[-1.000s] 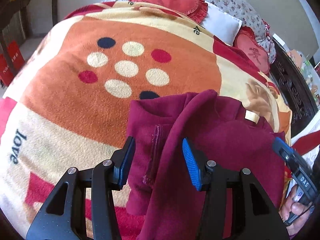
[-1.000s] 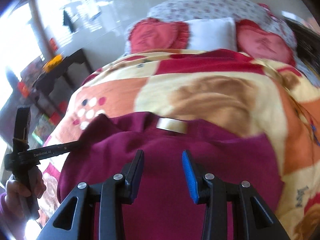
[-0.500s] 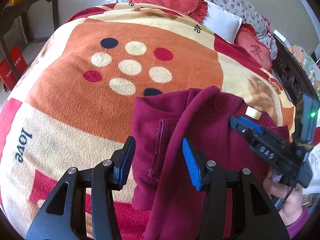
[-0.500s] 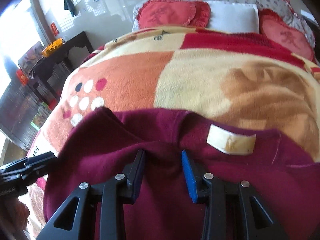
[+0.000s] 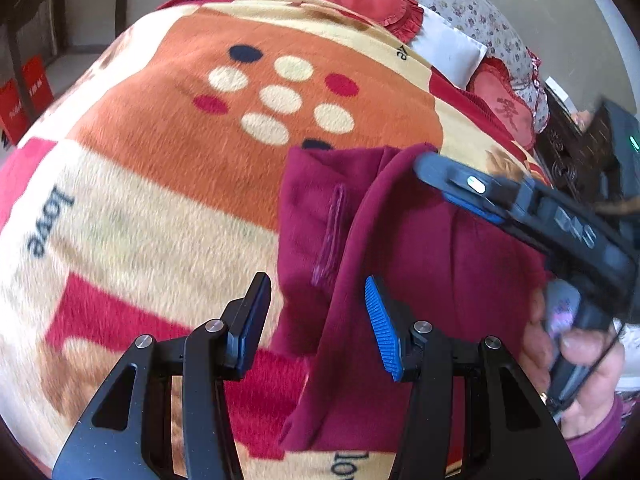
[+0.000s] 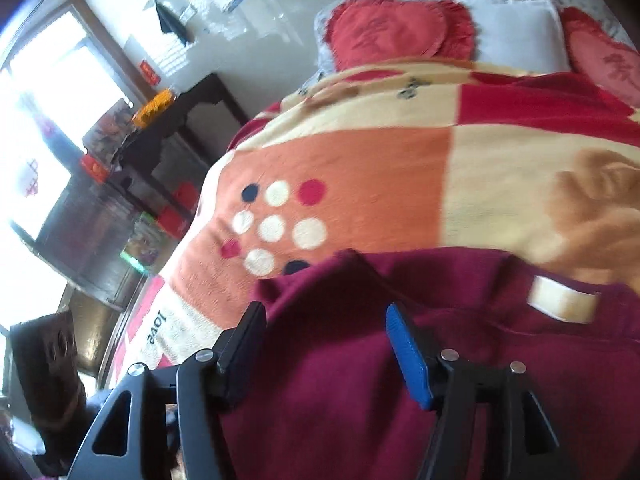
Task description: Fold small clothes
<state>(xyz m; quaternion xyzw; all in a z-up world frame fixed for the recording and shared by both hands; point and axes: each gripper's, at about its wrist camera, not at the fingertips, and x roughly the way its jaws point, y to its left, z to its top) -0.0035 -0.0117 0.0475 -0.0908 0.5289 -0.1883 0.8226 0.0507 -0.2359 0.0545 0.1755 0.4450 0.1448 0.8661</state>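
A maroon fleece garment (image 5: 432, 248) lies partly folded on the patterned blanket (image 5: 160, 200), with a raised fold running along its left side. My left gripper (image 5: 316, 320) is open, its jaws on either side of the garment's left edge, just above it. In the right wrist view the garment (image 6: 360, 380) fills the lower frame, with a cream label (image 6: 560, 300) near its collar. My right gripper (image 6: 324, 344) is open, low over the cloth. It also shows in the left wrist view (image 5: 460, 184), reaching over the garment's upper right part.
The blanket (image 6: 380, 184) covers the bed. Red heart cushions (image 6: 392, 32) and a white pillow (image 6: 516, 32) lie at the head. A dark wooden side table (image 6: 172, 120) stands left of the bed, with red boxes (image 5: 24, 92) on the floor.
My right gripper has moved left across the garment and its jaws have opened wider. The left gripper has stayed open over the garment's left edge.
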